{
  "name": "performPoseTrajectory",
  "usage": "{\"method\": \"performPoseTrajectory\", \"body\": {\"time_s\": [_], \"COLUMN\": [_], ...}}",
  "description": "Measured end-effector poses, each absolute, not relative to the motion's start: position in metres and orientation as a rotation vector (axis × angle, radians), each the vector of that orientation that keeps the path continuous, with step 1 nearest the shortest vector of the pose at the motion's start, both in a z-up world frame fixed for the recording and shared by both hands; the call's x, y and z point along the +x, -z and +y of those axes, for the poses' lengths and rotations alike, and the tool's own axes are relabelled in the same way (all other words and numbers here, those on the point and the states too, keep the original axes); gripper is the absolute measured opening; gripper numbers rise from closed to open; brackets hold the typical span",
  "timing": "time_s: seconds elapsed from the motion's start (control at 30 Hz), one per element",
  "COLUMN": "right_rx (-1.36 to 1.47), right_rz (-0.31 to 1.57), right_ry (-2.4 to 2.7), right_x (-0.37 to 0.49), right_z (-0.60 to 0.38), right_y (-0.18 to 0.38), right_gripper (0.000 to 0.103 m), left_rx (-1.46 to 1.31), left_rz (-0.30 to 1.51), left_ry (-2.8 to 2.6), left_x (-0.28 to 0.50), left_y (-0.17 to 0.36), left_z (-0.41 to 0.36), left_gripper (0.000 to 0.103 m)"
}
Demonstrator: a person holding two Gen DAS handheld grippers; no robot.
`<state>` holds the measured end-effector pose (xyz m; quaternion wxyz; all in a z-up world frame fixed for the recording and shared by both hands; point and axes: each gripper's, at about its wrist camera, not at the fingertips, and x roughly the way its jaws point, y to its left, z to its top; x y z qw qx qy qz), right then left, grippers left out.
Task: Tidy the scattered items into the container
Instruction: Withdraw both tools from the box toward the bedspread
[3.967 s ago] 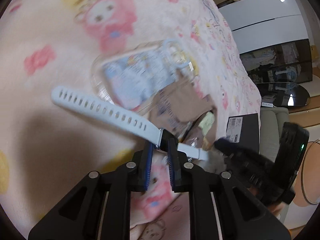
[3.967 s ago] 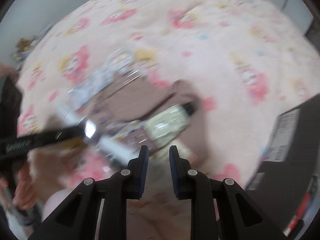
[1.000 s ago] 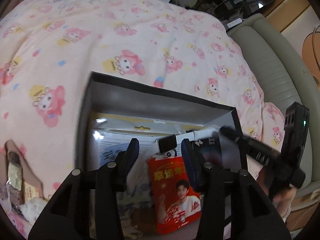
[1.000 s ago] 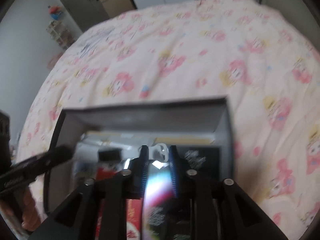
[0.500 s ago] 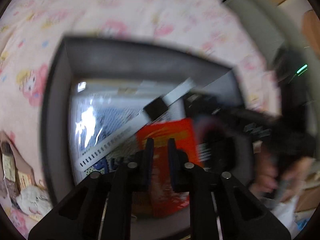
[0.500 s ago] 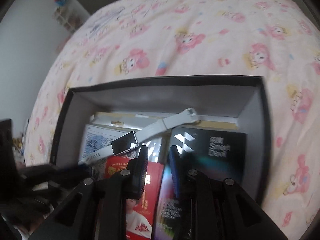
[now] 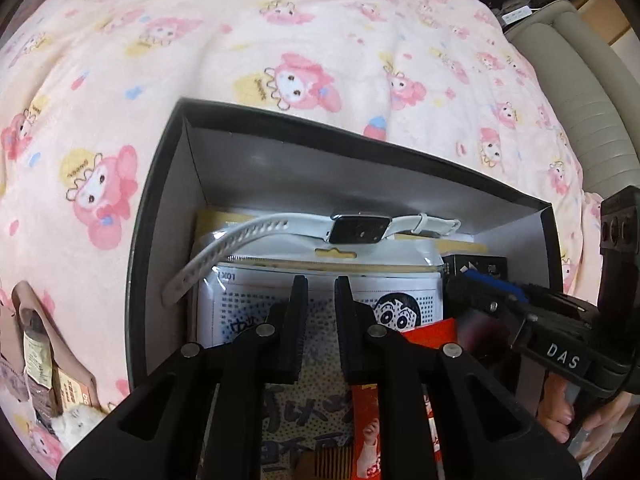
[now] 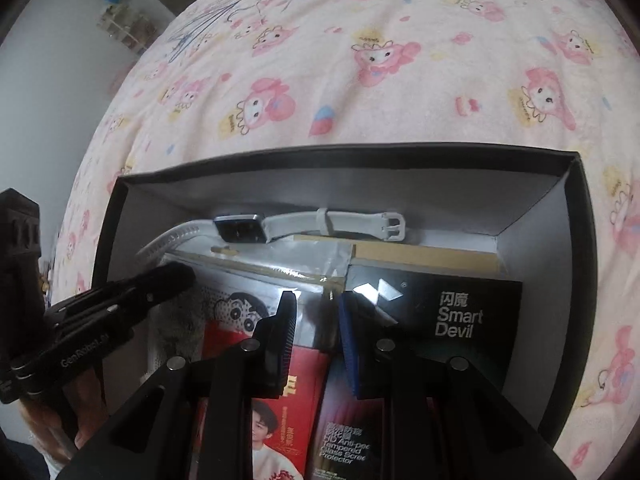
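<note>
Black left tongs (image 7: 320, 280) and right tongs (image 8: 316, 300) hover side by side over box (image 8: 532, 208), both slightly apart, gripping nothing. Beneath tongs: red packet (image 8: 276, 400), cartoon-print pouch (image 7: 248, 312), black Smart Devil pack (image 8: 460, 316). Beyond fingertips, white watch (image 7: 358, 229) lies along box's far wall, strap end propped on left wall. Past box, pink cartoon blanket (image 7: 280, 40) on bed. Left of left tongs, outside box, brown wrappers (image 7: 40, 360) on blanket.

Soft, even daylight; sharp centres, fisheye-bent dark corners, glare on plastic.
</note>
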<state>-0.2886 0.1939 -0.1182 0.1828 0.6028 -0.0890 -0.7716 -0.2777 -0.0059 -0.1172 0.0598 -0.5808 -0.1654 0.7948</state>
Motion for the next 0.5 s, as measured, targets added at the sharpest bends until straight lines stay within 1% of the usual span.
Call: {"method": "performPoseTrajectory", "body": {"time_s": [0.2, 0.3, 0.37, 0.43, 0.5], "right_rx": [1.738, 1.781, 1.767, 1.755, 1.714], "right_rz": [-0.261, -0.242, -0.226, -0.248, -0.276], "right_ry": [2.094, 2.028, 2.042, 2.065, 2.108], "right_x": [-0.288, -0.277, -0.27, -0.265, -0.259], "right_z": [0.187, 0.182, 0.182, 0.187, 0.194], "right_y": [0.127, 0.136, 0.136, 0.128, 0.115], "right_gripper": [0.019, 0.019, 0.019, 0.019, 0.019], "left_rx": [-1.762, -1.797, -1.768, -1.728, -1.7], "left_rz": [-0.561, -0.533, -0.577, -0.591, -0.619], "left_ry": [-2.373, -2.386, -2.355, -2.349, -2.328], "left_x": [-0.296, -0.307, -0.3, -0.28, -0.259], "left_y": [0.131, 0.135, 0.131, 0.118, 0.109], "left_z": [-0.004, 0.005, 0.009, 0.011, 0.009], "left_gripper": [0.012, 0.012, 0.012, 0.012, 0.015]}}
